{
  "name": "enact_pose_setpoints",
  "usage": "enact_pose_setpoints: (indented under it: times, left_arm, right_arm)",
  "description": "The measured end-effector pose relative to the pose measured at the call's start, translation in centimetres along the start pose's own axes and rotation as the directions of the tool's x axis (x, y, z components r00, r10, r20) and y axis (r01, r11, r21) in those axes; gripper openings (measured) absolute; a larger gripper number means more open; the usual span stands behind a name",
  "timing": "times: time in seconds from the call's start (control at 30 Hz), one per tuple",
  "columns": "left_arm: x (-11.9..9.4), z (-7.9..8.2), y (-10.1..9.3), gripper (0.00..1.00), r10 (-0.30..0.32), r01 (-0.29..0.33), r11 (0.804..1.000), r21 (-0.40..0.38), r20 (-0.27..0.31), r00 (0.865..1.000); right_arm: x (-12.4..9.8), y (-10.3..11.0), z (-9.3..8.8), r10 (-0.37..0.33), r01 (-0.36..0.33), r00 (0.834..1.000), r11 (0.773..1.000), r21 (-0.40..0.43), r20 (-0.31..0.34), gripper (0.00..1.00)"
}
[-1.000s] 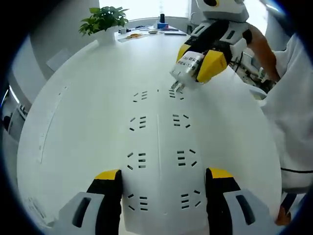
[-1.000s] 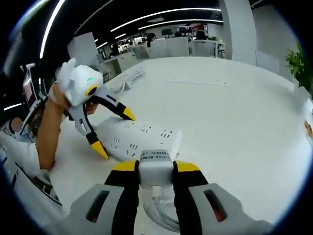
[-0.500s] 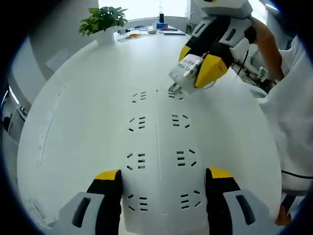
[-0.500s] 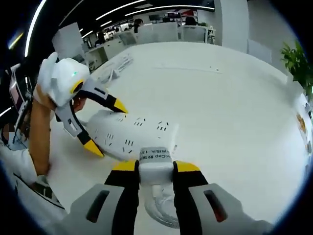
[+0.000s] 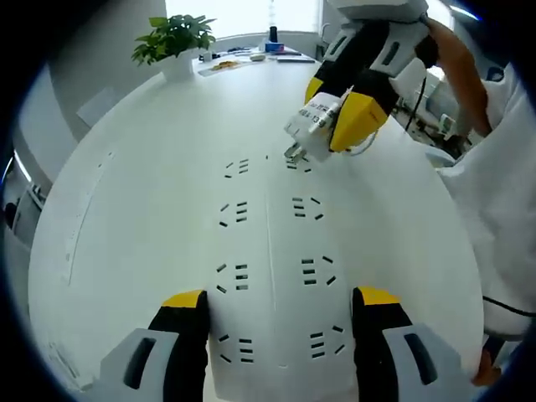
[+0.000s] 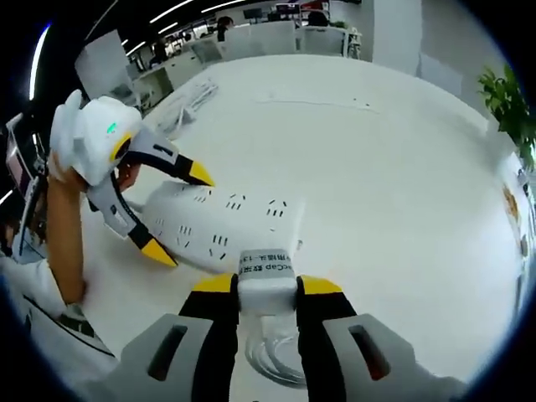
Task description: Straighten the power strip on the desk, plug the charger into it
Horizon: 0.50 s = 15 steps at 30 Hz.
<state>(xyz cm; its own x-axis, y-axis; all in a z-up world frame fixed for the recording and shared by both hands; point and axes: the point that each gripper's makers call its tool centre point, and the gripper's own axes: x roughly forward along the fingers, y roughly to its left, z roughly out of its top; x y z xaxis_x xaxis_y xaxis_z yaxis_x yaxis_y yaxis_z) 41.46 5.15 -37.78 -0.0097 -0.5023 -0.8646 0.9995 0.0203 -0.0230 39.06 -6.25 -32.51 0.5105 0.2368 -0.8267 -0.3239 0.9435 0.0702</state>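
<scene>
step: charger [image 6: 266, 282] held in right gripper [image 6: 266, 295] jaws, prongs at far socket | power strip [image 5: 272, 251] straddled by left gripper [image 5: 280, 306] jaws, contact unclear | next: prongs aligned, pressed in

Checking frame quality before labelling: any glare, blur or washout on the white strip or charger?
Left gripper view: white power strip nearly blends into the bright white desk, though its dark sockets read sharp; window behind the potted plant is blown out. Right gripper view: white charger block sharp, label print too small to read; fisheye bends the desk edges.
</scene>
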Motion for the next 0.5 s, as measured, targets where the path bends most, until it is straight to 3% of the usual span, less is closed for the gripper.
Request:
enact_pose_setpoints:
  times: [0.23, 0.3, 0.33, 0.43, 0.5]
  left_arm:
    - [0.1, 0.0, 0.0, 0.71, 0.0, 0.0, 1.0, 0.002, -0.002, 1.0]
    - [0.1, 0.0, 0.1, 0.71, -0.001, 0.001, 1.0, 0.003, 0.0, 1.0]
    - [0.0, 0.0, 0.1, 0.71, -0.002, 0.002, 1.0, 0.004, 0.001, 1.0]
    - [0.1, -0.1, 0.2, 0.71, -0.003, 0.003, 1.0, 0.005, 0.001, 1.0]
    - [0.1, -0.1, 0.3, 0.71, -0.004, 0.004, 1.0, 0.007, 0.003, 1.0]
  right_arm:
    - [0.1, 0.0, 1.0, -0.031, 0.031, 0.999, 0.999, -0.013, -0.032, 0.26]
    - [0.1, -0.1, 0.7, -0.031, 0.028, 0.996, 0.999, -0.041, -0.082, 0.26]
    - [0.2, -0.1, 0.9, -0.029, 0.024, 0.996, 0.998, -0.054, -0.088, 0.26]
    - [0.6, -0.1, 1.9, 0.012, -0.011, 0.997, 1.0, 0.013, -0.075, 0.26]
    - [1.7, -0.1, 2.0, 0.008, -0.01, 0.995, 1.0, -0.021, -0.096, 0.26]
